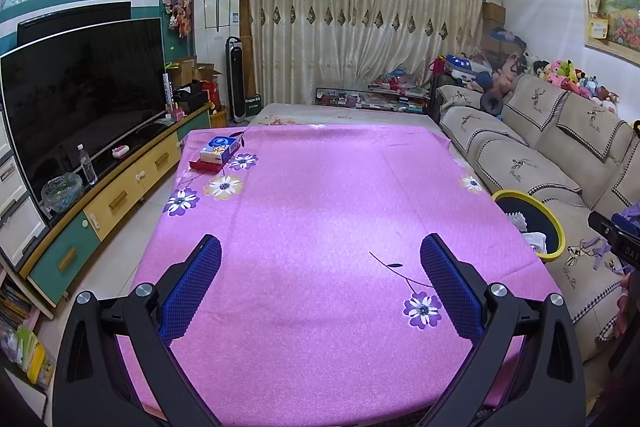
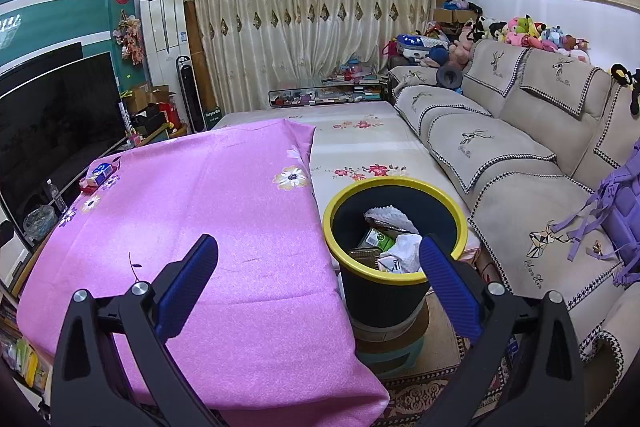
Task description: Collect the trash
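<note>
Covering nearly the whole table (image 1: 320, 211), a pink flowered cloth (image 2: 192, 227) lies smooth and bare of litter, which suggests the collecting is close to done. Sofa (image 1: 532, 147) runs along the table's right edge, TV stand (image 1: 120, 187) along the left. Bin (image 2: 394, 263), dark with a yellow rim, stands off the table's right edge on a low stool, probably raised so its mouth sits near cloth level for easy drops. Trash (image 2: 394, 243) is already inside: crumpled white paper, a green carton, something brown. Only items left on the table are a tissue pack (image 1: 218, 149) stacked on a flat red box (image 1: 212, 163) at the far left corner; these look like household goods, not waste. Left gripper (image 1: 320, 287) hangs over the near edge, jaws spread wide, nothing between them. Right gripper (image 2: 318, 287) also wide open and empty, its right finger in front of the bin's rim, likely just clear of a drop.
</note>
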`<state>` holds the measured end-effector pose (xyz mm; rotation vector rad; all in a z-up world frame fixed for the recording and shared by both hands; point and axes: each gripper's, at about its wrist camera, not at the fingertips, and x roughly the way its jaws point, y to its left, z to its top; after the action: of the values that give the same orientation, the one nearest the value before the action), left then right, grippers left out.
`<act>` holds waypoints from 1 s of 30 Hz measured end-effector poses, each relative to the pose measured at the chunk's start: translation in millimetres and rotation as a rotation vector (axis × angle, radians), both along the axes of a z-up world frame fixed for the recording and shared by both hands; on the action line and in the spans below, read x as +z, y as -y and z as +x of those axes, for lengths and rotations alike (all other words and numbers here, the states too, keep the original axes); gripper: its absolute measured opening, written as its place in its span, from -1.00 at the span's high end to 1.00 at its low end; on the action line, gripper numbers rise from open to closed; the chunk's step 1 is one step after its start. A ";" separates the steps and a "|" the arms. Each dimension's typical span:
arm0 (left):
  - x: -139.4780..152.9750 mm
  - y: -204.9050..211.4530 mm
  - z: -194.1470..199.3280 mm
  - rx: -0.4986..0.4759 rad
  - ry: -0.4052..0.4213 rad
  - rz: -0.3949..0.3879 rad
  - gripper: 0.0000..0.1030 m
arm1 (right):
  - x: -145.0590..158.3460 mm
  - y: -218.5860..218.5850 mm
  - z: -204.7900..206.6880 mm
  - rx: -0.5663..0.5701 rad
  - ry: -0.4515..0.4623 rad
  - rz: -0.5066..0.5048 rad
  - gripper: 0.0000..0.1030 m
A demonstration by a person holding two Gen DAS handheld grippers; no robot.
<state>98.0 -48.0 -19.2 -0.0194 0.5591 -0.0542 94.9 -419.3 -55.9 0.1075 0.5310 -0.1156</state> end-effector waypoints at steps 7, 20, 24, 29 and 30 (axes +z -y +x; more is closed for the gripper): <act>-3.1 -0.5 1.7 -0.003 -0.008 0.001 -0.91 | 0.6 0.2 0.0 0.000 -0.001 0.000 -0.86; -4.2 -0.8 3.7 -0.005 -0.013 0.002 -0.91 | 1.5 0.4 -0.1 0.000 -0.002 0.000 -0.86; -4.1 -0.6 4.6 -0.005 -0.014 0.002 -0.91 | 1.9 0.6 0.2 0.000 -0.003 0.000 -0.86; -6.2 0.4 4.9 -0.008 -0.017 0.004 -0.91 | 1.0 -0.1 -0.5 0.000 -0.003 0.001 -0.86; -6.9 0.6 4.6 -0.010 -0.018 0.005 -0.91 | 0.0 0.2 -1.0 0.000 -0.003 0.001 -0.86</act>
<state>102.6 -48.6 -26.1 -0.0121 0.5774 -0.0622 93.9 -419.5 -55.9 0.1086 0.5344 -0.1154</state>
